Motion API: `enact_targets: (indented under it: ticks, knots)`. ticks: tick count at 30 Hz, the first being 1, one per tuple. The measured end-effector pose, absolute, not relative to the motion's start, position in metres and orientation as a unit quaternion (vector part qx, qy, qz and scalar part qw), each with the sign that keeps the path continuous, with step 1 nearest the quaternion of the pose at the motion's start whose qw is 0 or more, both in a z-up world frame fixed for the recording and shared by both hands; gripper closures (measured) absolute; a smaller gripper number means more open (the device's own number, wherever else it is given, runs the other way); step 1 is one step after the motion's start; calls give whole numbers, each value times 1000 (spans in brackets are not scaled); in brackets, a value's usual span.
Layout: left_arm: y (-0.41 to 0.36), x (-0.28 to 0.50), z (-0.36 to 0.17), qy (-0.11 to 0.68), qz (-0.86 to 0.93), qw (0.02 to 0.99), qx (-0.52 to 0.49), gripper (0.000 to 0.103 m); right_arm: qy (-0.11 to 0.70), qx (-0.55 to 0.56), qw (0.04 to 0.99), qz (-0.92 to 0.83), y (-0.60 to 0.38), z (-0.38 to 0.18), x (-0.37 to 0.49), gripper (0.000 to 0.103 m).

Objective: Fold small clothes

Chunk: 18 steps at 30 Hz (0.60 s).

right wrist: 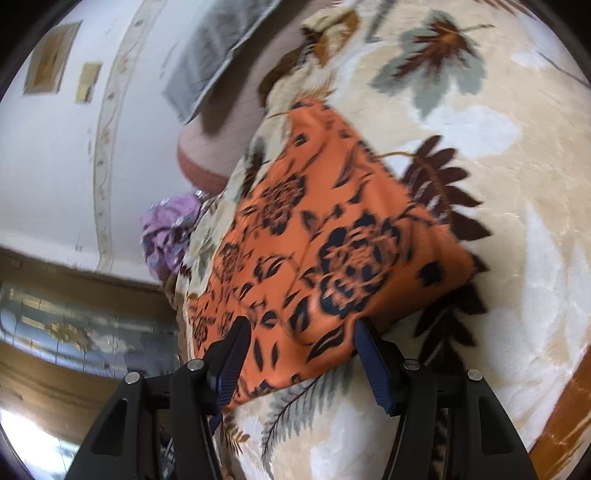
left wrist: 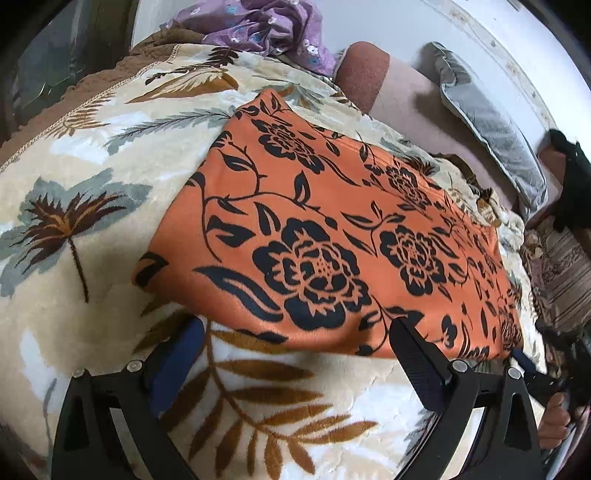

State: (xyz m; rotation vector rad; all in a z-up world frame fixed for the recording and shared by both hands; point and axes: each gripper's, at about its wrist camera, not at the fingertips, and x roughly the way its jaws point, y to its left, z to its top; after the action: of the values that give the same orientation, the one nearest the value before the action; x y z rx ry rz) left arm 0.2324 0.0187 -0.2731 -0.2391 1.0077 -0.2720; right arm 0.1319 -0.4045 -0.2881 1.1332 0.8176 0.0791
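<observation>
An orange cloth with black flowers (left wrist: pixel 332 229) lies flat on a cream leaf-patterned blanket (left wrist: pixel 92 206). My left gripper (left wrist: pixel 295 332) is open, its fingers spread wide at the cloth's near edge, the right finger (left wrist: pixel 417 354) resting against that edge. In the right wrist view the same cloth (right wrist: pixel 325 240) lies ahead. My right gripper (right wrist: pixel 299 332) is open with the cloth's near edge between its fingers, not pinched. It also shows at the far right of the left wrist view (left wrist: pixel 532 365).
A purple flowered garment (left wrist: pixel 266 26) is bunched at the blanket's far end, also seen in the right wrist view (right wrist: pixel 170 229). A grey cushion (left wrist: pixel 487 122) leans on a pinkish sofa back (left wrist: pixel 399 92). A white wall (right wrist: pixel 55 166) stands behind.
</observation>
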Motion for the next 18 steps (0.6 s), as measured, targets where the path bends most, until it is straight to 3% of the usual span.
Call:
enact_targets:
  ticks: [9,18]
  knots:
    - [0,214,-272,478,-136,865,-72,3,412,520,746,51,-390,-302,135,41]
    - [-24,207,-269,452,-118,884,17,3,354,375,856,30,-364,-253,145,44]
